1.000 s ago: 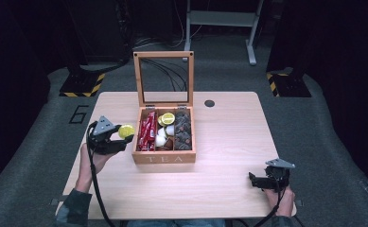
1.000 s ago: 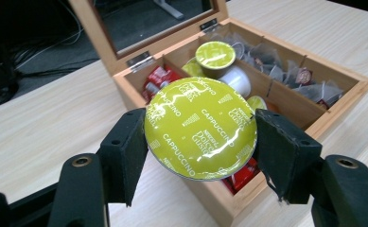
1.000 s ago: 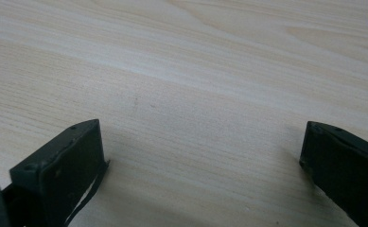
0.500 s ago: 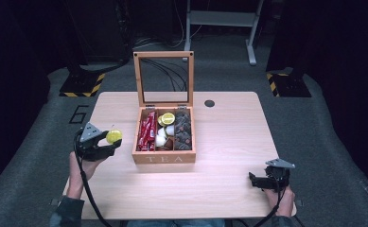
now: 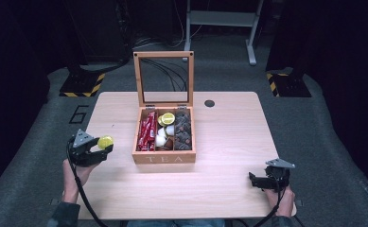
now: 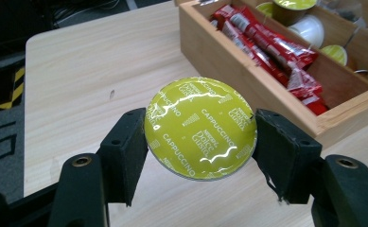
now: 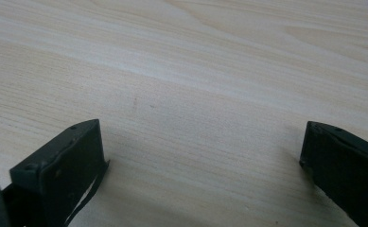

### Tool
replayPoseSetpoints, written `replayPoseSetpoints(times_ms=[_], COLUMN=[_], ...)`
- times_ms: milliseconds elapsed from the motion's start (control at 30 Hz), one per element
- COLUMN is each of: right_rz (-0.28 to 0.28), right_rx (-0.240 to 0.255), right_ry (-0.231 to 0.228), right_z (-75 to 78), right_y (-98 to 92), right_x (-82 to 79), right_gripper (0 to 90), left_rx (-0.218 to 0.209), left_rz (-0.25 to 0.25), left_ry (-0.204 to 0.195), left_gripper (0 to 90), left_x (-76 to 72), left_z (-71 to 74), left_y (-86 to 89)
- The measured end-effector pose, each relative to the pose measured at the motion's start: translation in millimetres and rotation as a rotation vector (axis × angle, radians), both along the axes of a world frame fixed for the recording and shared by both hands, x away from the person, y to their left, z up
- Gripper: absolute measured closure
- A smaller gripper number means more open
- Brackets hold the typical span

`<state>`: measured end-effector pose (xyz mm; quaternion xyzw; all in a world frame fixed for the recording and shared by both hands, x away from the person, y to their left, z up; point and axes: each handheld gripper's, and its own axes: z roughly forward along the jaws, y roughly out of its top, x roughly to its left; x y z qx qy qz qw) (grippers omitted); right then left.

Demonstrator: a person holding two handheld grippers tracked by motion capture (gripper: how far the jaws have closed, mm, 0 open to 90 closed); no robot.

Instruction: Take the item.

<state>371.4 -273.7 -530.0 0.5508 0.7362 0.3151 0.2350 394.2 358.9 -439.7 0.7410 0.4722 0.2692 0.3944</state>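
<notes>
Holding a yellow-green coffee capsule (image 6: 200,127) by its rim, the left tongs (image 5: 98,147) hang over the left part of the desk (image 5: 229,137), a little to the left of the open wooden tea box (image 5: 164,158). In the left gripper view both black pads press the capsule's opposite edges, and its foil lid, printed "Cappuccino", faces the camera. Inside the box, red sachets (image 5: 146,132) fill the left compartment, more capsules (image 5: 166,118) sit in the middle one and dark items lie in the right one. The right tongs (image 5: 258,180) rest near the desk's right near corner, spread wide with nothing between them, well apart from the box.

The step in hand looks like carrying a capsule taken out of the box to a spot on the desk. Next, the left tongs would need to lower until the capsule's base meets the wood on bare desk beside the box, then spread to let go without tipping it.
</notes>
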Motion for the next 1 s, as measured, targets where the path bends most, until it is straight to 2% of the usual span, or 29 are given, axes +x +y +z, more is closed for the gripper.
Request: replayPoseSetpoints(times_ms=[333,733,900,1000], right_rz=[0.000,0.000,-0.001,0.000], right_rx=[0.001,0.000,0.000,0.000], right_ry=[0.001,0.000,0.000,0.000], right_z=[0.0,0.0,0.0,0.0], right_y=[-0.1,0.0,0.0,0.0], right_x=[0.0,0.0,0.0,0.0], right_gripper=[0.0,0.0,0.0,0.0], left_rx=[-0.017,-0.043,-0.041,-0.034], left_rz=[0.051,0.124,0.137,0.148], left_ry=[0.034,0.094,0.116,0.115], left_gripper=[36.9,36.9,36.9,36.9], left_x=[1.7,10.5,12.6,13.8], left_z=[-18.6,-53.5,-63.0,-69.8], left_y=[17.5,36.8,41.3,42.9])
